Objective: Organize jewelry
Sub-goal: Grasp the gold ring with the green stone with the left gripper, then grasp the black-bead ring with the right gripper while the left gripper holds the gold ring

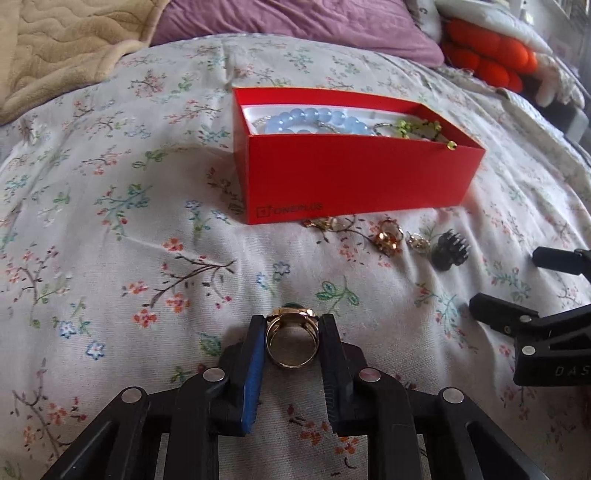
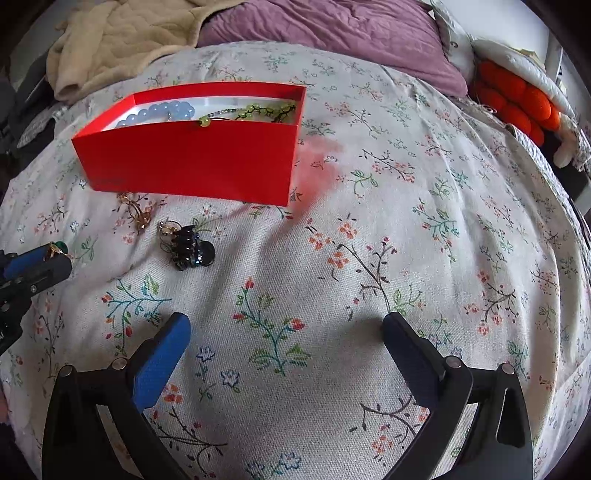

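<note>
The left gripper has its fingers closed on a gold ring with a dark green stone, the band upright between the pads, low over the floral bedspread. Beyond it the open red box sits on the bed, with a string of pale blue beads at its left end and a green beaded piece at its right, one green bead hanging over the near rim. Just in front of the box's near wall lie loose pieces in a row: a small gold tangle touching the box's foot, a gold and amber ring, a silver piece and, furthest right, a black toothed hair clip. The right gripper hovers to the right of the left one, its fingers spread wide with nothing between them, only bedspread below. A beige blanket, a purple pillow and an orange knitted thing lie at the far edge.
</note>
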A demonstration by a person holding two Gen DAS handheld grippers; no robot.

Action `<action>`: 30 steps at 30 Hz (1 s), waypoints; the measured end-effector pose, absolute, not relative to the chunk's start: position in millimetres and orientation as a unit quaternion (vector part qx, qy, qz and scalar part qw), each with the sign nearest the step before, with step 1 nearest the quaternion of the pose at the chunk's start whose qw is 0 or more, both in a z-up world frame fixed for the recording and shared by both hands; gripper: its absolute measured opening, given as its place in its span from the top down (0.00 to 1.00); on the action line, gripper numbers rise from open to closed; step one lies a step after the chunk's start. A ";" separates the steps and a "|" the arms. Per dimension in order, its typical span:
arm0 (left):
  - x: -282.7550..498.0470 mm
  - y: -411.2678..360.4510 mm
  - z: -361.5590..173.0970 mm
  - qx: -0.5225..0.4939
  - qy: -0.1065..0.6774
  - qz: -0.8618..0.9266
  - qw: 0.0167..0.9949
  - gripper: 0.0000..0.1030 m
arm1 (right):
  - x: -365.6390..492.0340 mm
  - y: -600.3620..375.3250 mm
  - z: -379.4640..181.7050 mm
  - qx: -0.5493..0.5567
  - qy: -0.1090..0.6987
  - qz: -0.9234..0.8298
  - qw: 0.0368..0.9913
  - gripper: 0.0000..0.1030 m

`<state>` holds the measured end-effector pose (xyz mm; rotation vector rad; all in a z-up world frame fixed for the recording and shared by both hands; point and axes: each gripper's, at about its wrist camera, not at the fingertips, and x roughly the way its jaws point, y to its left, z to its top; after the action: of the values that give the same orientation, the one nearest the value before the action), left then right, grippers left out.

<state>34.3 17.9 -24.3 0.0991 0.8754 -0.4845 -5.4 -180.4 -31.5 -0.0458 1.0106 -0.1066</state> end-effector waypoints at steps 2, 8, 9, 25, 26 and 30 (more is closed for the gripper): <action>35.0 19.7 -22.2 0.047 0.424 -0.222 0.877 0.79 | -2.1 -177.8 -30.3 -0.024 0.485 -0.040 0.873 0.00; 37.2 29.7 -17.6 0.029 0.444 -0.196 0.874 0.79 | 9.7 -166.3 -27.6 -0.023 0.491 -0.005 0.871 0.00; 37.0 31.2 -17.0 0.026 0.445 -0.196 0.873 0.79 | 11.7 -164.3 -27.1 -0.025 0.492 -0.001 0.870 0.00; 35.4 37.3 -16.6 0.017 0.450 -0.193 0.871 0.79 | 39.0 -153.2 -19.0 -0.029 0.493 0.028 0.869 0.32; 35.5 37.1 -16.5 0.018 0.450 -0.193 0.872 0.78 | 39.3 -152.9 -18.6 -0.031 0.493 0.028 0.869 0.33; 35.5 37.0 -16.6 0.018 0.450 -0.193 0.872 0.79 | 39.2 -153.7 -16.8 -0.035 0.493 0.027 0.869 0.47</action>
<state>35.5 37.0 -16.6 0.0368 0.9408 -0.4036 39.2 -153.7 -16.8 -0.0722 1.0318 0.0560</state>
